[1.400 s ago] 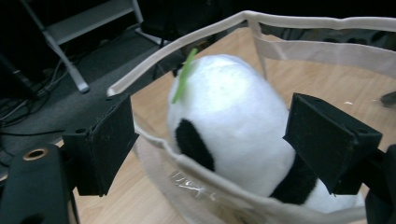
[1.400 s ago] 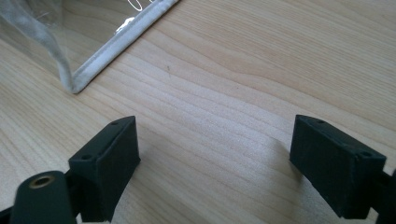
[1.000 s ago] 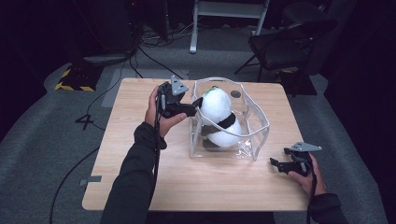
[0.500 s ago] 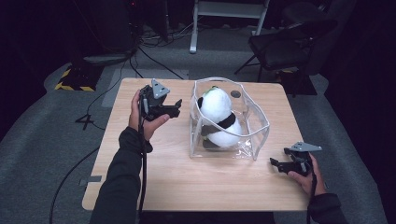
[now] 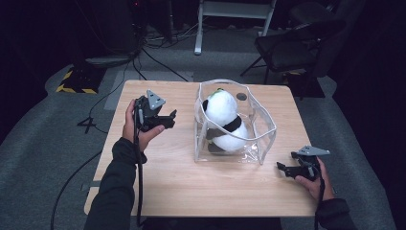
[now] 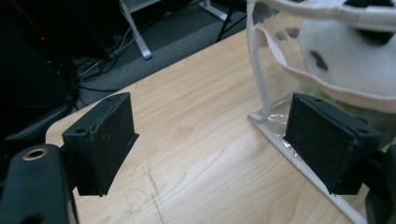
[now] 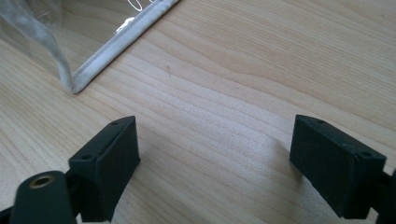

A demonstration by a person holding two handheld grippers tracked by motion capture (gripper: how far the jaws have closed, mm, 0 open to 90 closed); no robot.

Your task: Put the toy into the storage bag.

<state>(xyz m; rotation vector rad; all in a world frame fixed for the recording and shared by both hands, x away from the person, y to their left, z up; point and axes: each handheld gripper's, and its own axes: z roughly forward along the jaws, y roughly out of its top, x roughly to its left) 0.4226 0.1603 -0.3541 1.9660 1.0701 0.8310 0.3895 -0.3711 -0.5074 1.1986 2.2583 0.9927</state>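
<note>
One wooden table holds a clear plastic bag in its middle, and a toy panda sits inside. The left gripper is near the bag, jaws wide apart. The right gripper rests low at the table's right side, jaws apart too.

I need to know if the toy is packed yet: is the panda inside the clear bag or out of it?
Inside. The panda sits within the clear bag, whose top is open.
</note>
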